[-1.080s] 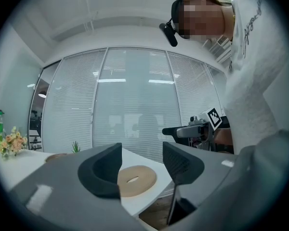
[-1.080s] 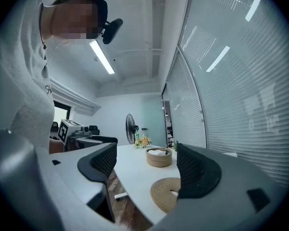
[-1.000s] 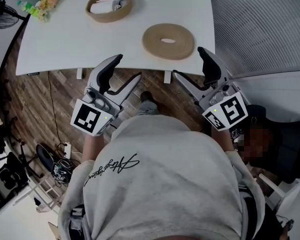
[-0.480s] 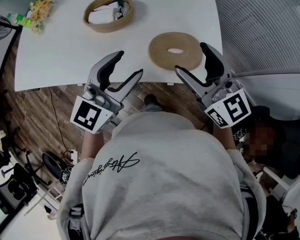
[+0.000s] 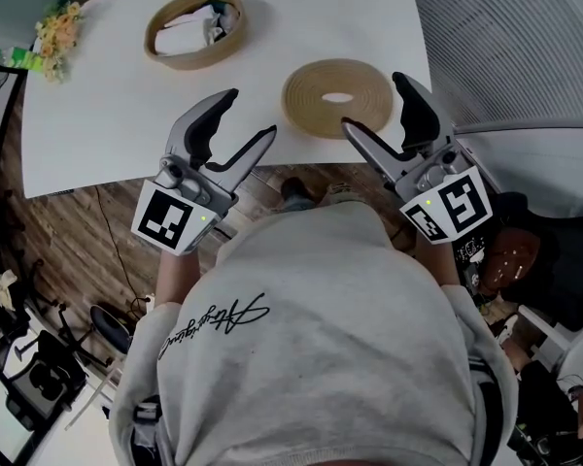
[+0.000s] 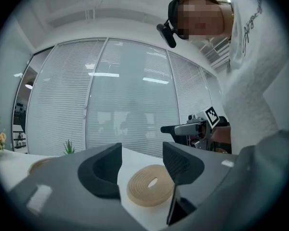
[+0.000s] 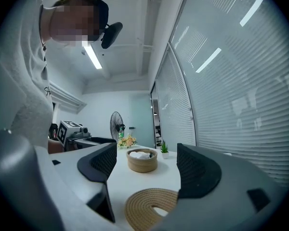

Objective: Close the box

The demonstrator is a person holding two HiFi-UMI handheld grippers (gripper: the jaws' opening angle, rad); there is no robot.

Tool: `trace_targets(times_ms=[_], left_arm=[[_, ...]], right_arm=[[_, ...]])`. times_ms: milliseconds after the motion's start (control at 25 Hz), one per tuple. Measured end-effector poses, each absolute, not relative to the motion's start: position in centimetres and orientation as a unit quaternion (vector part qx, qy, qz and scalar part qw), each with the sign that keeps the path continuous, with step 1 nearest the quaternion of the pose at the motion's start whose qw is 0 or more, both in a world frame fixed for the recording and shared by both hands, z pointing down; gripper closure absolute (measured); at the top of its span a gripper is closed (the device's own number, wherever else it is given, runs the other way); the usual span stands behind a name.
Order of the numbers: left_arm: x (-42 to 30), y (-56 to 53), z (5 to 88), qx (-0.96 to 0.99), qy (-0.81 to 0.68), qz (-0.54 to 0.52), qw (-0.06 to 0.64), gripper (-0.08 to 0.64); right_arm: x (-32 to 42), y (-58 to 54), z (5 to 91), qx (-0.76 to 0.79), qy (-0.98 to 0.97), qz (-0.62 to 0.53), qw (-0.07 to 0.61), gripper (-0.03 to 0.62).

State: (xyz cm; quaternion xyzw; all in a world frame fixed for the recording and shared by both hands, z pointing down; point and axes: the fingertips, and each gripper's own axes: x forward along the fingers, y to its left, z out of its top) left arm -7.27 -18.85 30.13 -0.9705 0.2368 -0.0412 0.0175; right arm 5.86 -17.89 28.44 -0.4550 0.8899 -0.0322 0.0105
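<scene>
A round woven box (image 5: 194, 29) with white things inside stands at the far left of the white table (image 5: 107, 115). Its flat woven lid (image 5: 336, 97), a coiled disc with a hole in the middle, lies near the table's front edge. My left gripper (image 5: 248, 115) hovers open and empty at that edge, left of the lid. On the lid's right side my right gripper (image 5: 374, 102) is open and empty too. The left gripper view shows the lid (image 6: 150, 192) beyond the jaws. The right gripper view shows the lid (image 7: 151, 207) below the jaws and the box (image 7: 142, 160) farther off.
A bunch of flowers (image 5: 56, 29) lies at the table's far left corner, with a small plant (image 7: 164, 148) and a standing fan (image 7: 116, 124) behind. Glass walls with blinds (image 5: 525, 37) run along the right. Wooden floor and cables (image 5: 87, 231) lie below the front edge.
Both grippers have moved forward from in front of the table to over its front edge, on either side of the lid. Their jaws kept the same opening.
</scene>
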Motion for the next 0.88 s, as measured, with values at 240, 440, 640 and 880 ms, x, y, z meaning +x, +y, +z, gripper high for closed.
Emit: trace_targets(times_ms=[240,440,640,880], left_arm=[[-5.7,-19.1,30.1,-0.97,0.242,-0.034,0.015,0.308],[-4.0,-20.1,29.7,-0.966,0.257,-0.026,0.006,0.308],[-2.3,-21.1,29.5,-0.963,0.269,-0.005,-0.012,0.3],[-1.2,-21.6,32.3,-0.963,0.268,-0.023,-0.033,0.257]], right_arm=[[7.6,-18.2,28.7,-0.45,0.892,-0.037,0.01,0.218],[9.1,-19.5,28.7,-0.431,0.902,-0.035,0.003,0.218],[11.1,-20.5,29.8,-0.413,0.91,-0.036,-0.018,0.216],[12.6,-21.3,32.8,-0.378,0.922,-0.067,-0.049,0.207]])
